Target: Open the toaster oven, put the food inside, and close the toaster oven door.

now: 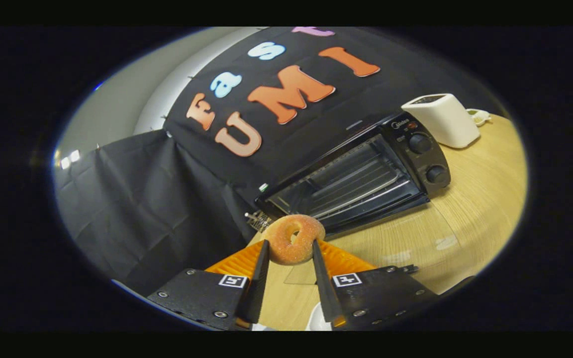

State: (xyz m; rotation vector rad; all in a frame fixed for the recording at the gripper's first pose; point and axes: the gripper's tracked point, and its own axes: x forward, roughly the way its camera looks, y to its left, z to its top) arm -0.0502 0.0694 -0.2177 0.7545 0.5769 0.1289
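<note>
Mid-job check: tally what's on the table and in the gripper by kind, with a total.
Toaster ovens: 1, the black toaster oven, door open.
Toasters: 1, the white toaster beyond it.
Food items: 1, the sugared donut, pinched between the gripper fingers.
Total: 3

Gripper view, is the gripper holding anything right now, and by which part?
Yes. The gripper is shut on the sugared donut, one finger pressing each outer side of its ring, lifted in front of the toaster oven.
</note>
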